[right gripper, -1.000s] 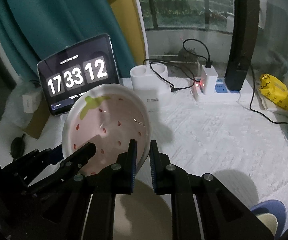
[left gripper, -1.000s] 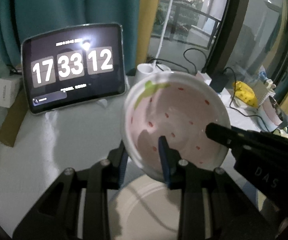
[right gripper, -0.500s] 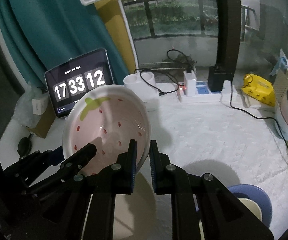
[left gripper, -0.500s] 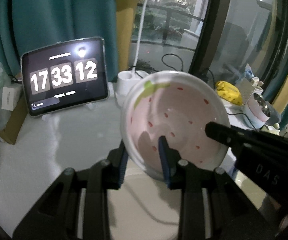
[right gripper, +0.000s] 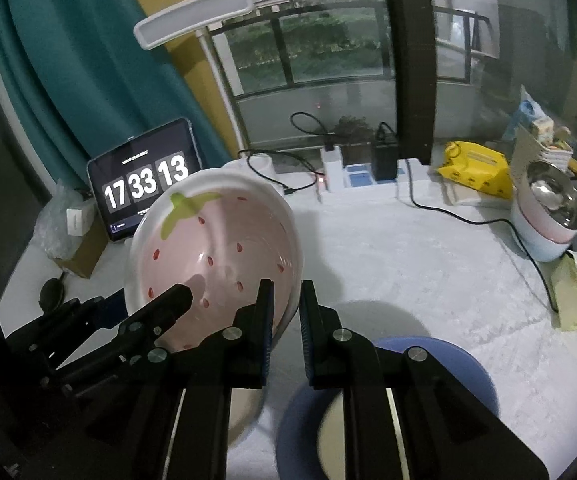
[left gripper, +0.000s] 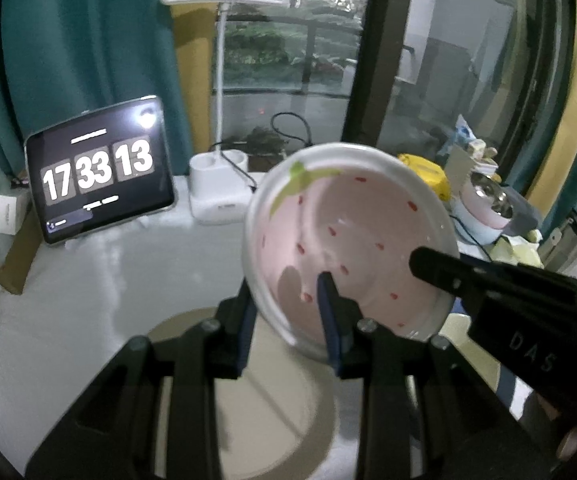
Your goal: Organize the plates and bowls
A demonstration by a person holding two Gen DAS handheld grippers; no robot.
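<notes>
The white table (right gripper: 408, 264) carries a beige plate (left gripper: 272, 408) and a blue plate (right gripper: 440, 364), both lying below the held bowl. The strawberry bowl (right gripper: 216, 256) hangs tilted in the air above them, its pink inside facing the cameras — both tongs grip its rim. The left gripper (left gripper: 288, 328) clamps the near rim, one finger inside, one outside; the right gripper (right gripper: 286, 320) pinches the rim on the opposite side. Behind stand a tablet (left gripper: 98, 168) and a lamp (left gripper: 220, 92).
</notes>
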